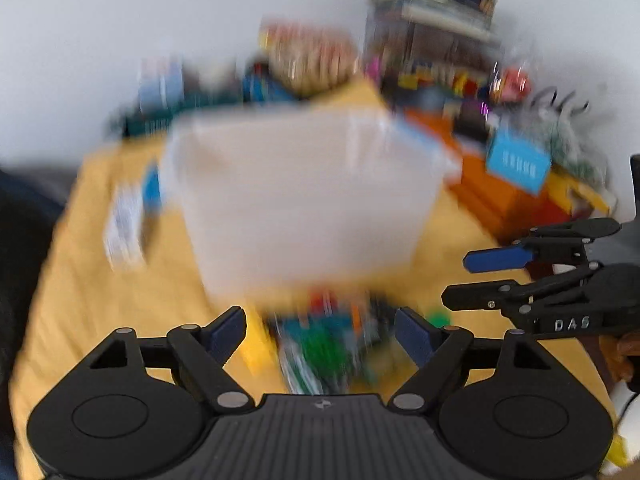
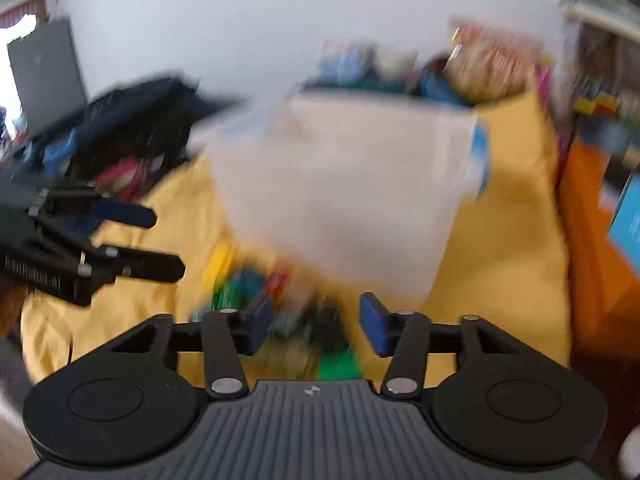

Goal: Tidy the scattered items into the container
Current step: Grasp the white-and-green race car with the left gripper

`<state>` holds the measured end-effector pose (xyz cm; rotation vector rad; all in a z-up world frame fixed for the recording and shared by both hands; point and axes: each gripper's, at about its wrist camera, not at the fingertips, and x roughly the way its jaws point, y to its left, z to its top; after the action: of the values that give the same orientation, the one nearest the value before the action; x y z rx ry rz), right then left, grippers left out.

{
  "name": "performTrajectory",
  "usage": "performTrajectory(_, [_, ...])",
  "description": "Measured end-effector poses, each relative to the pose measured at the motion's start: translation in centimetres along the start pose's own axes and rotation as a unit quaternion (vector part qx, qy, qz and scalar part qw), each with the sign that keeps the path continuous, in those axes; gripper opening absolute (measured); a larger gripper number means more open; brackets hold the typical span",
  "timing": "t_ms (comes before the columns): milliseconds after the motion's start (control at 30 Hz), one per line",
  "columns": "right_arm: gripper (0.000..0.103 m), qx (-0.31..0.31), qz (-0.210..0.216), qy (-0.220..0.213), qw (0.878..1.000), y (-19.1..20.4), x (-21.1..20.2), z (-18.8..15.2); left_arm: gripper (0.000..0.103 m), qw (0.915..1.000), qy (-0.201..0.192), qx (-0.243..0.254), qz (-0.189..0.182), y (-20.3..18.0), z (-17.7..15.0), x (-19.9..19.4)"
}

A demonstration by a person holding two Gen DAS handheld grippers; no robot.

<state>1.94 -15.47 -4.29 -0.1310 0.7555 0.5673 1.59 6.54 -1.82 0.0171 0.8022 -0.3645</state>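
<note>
Both views are motion-blurred. A translucent white plastic container point(image 1: 304, 196) stands on a yellow cloth point(image 1: 80, 280); it also shows in the right wrist view point(image 2: 344, 200). A blurred heap of small coloured items point(image 1: 332, 344), green, red and teal, lies on the cloth just in front of the container, also in the right wrist view point(image 2: 280, 312). My left gripper point(image 1: 320, 332) is open and empty, its jaws either side of the heap. My right gripper point(image 2: 314, 324) is open and empty above the same heap. It shows from the side in the left wrist view point(image 1: 472, 280).
A flat white and blue packet point(image 1: 128, 224) lies on the cloth left of the container. An orange surface point(image 1: 500, 192) with a blue box point(image 1: 516, 164) sits to the right. Cluttered shelves point(image 1: 432, 40) and packets stand behind. A dark bag point(image 2: 132, 128) lies at the left.
</note>
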Motion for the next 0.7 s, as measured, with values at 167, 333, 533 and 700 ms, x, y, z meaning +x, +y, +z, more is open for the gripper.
performTrajectory(167, [0.049, -0.050, 0.017, 0.050, 0.997, 2.3, 1.8, -3.6, 0.081, 0.9966, 0.053, -0.057, -0.028, 0.9, -3.1, 2.1])
performTrajectory(333, [0.049, -0.132, 0.002, 0.039, 0.991, 4.2, 3.7, -3.1, 0.081, 0.9959, 0.059, -0.068, -0.011, 1.0, -2.4, 4.1])
performTrajectory(533, [0.049, -0.192, 0.008, 0.036, 0.981, 4.9, 5.3, -2.8, 0.048, 0.9933, 0.095, -0.063, -0.020, 2.0, -1.8, 7.8])
performTrajectory(700, [0.056, -0.232, 0.004, 0.047, 0.972, 5.3, 6.7, -2.9, 0.034, 0.9931, 0.109, -0.034, -0.029, 2.0, -2.1, 6.9])
